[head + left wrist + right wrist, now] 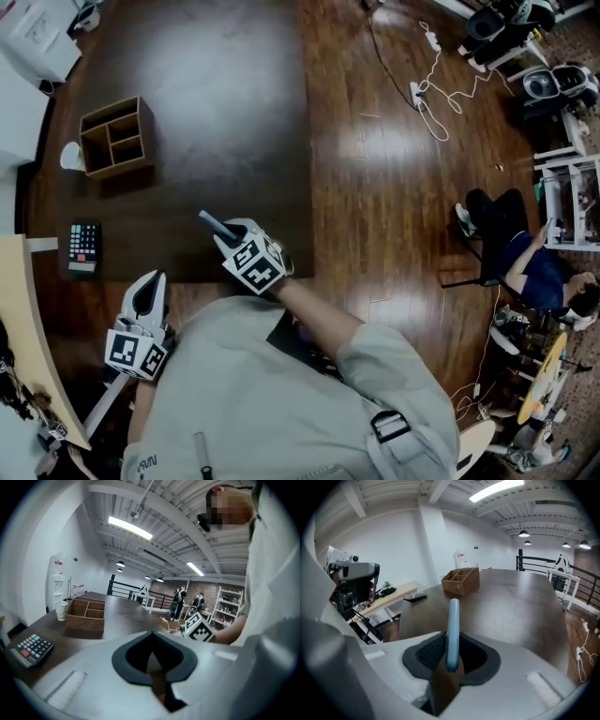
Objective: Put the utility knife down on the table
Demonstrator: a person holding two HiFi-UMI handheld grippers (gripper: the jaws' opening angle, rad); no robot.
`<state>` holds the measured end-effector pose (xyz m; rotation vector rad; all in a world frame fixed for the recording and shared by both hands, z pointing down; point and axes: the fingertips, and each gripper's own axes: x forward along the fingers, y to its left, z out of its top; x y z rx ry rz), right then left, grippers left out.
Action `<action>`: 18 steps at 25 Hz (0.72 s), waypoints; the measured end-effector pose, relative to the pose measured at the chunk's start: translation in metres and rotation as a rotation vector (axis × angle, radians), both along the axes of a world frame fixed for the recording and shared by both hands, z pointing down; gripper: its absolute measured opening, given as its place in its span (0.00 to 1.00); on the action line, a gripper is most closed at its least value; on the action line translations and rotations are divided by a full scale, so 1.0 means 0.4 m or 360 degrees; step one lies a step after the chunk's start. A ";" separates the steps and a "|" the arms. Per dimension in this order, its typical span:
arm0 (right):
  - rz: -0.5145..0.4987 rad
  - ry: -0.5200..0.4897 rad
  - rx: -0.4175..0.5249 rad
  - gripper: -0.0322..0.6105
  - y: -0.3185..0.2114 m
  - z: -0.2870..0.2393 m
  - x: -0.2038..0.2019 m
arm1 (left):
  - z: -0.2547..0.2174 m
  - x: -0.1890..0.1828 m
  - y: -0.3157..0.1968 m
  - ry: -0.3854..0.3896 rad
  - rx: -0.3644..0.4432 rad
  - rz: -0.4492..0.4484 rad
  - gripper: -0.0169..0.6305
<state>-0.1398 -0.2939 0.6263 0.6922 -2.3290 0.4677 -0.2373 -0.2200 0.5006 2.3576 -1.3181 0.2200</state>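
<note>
The slim, light-blue-handled utility knife (452, 625) is clamped between the jaws of the right gripper (232, 234). It sticks out forward along them, with its rear end seated between the dark pads. In the head view the knife is above the near edge of the dark brown wooden table (234, 112) and does not yet rest on it (how high it hangs cannot be told). The step in hand looks like the carry to the set-down spot.

The next move probably calls for lowering the right gripper until the knife lies flat on the bare wood ahead, then parting the jaws and drawing back without dragging it. The spot seems free: the open wooden box with compartments (117, 138), the white paper cup (71, 156) beside it and the black calculator (84, 246) all lie well apart to the left.

The left gripper (149, 289) hangs off the table's near side with its jaws together on nothing, and seems to have no part in this step.
</note>
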 end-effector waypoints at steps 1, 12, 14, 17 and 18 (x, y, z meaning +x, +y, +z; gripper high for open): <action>-0.0030 0.0051 0.0010 0.19 -0.005 0.017 -0.001 | 0.008 -0.003 -0.005 -0.0009 -0.0011 -0.0004 0.03; -0.0158 0.0319 -0.0040 0.19 -0.008 0.140 0.031 | 0.016 -0.027 -0.016 0.0013 0.0029 -0.0045 0.03; -0.0120 0.0315 -0.0026 0.22 -0.024 0.128 0.053 | 0.012 -0.021 -0.003 0.0024 0.0052 -0.0033 0.03; 0.0052 0.0273 0.0068 0.25 -0.061 0.062 0.113 | 0.004 -0.014 0.027 0.0040 0.0096 -0.0013 0.03; 0.0141 0.0241 0.0105 0.25 -0.068 0.033 0.139 | 0.003 -0.015 0.044 0.0046 0.0109 -0.0008 0.03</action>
